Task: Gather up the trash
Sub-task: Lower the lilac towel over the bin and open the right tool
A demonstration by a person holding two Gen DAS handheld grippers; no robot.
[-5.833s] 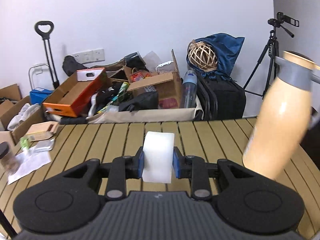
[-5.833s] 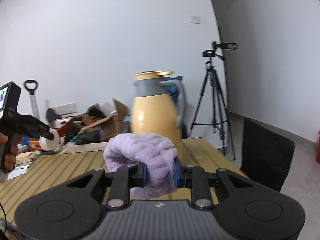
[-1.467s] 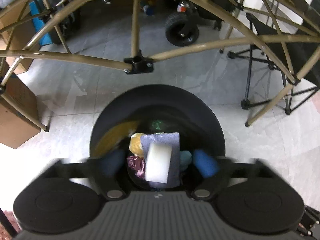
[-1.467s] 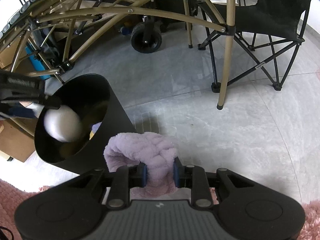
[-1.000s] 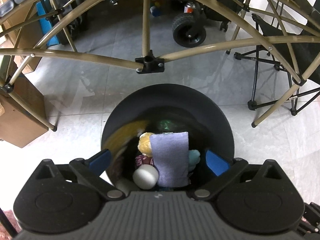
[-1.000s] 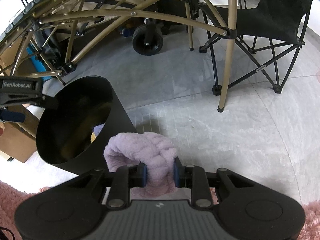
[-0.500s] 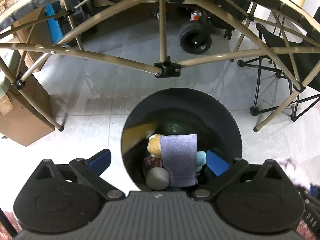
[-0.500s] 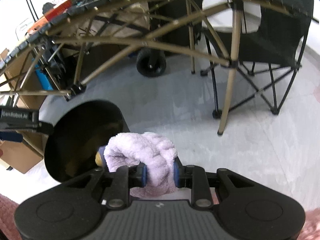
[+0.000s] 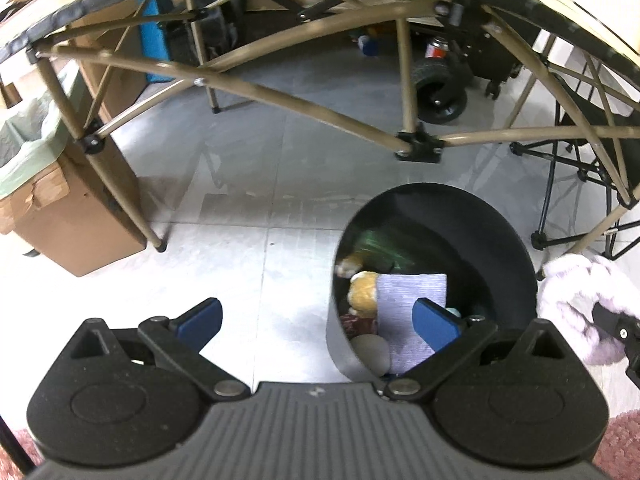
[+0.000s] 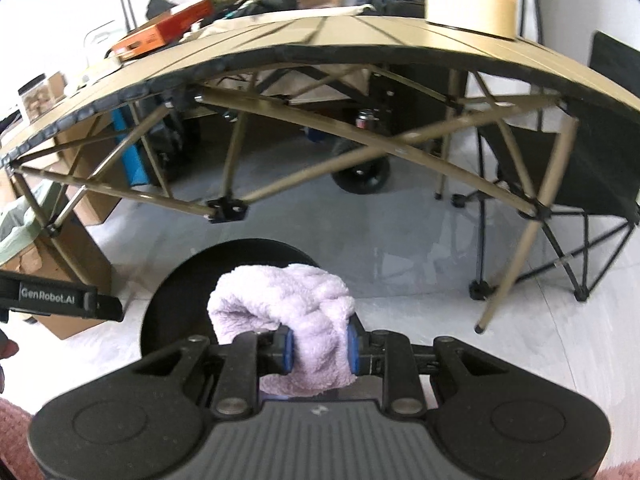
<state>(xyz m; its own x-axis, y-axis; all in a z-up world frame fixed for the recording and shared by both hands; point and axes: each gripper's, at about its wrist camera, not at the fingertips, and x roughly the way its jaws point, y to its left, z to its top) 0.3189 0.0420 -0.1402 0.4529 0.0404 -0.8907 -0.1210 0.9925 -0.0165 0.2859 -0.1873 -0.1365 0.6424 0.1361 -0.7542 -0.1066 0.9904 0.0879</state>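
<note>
Left wrist view: left gripper (image 9: 318,322) is hanging w/ jaws spread wide, nothing btwn them, above the floor at the near left edge of the black bin (image 9: 500,240). Bin is holding a white roll (image 9: 372,351), a purple-grey cloth (image 9: 412,300) and a yellow item (image 9: 363,294). Fluffy lilac towel (image 9: 576,300) is showing at the right edge. Right wrist view: right gripper (image 10: 319,350) is pinching the lilac towel (image 10: 288,300) tight btwn its blue pads, over the bin (image 10: 176,300), in front of the folding table (image 10: 360,36).
</note>
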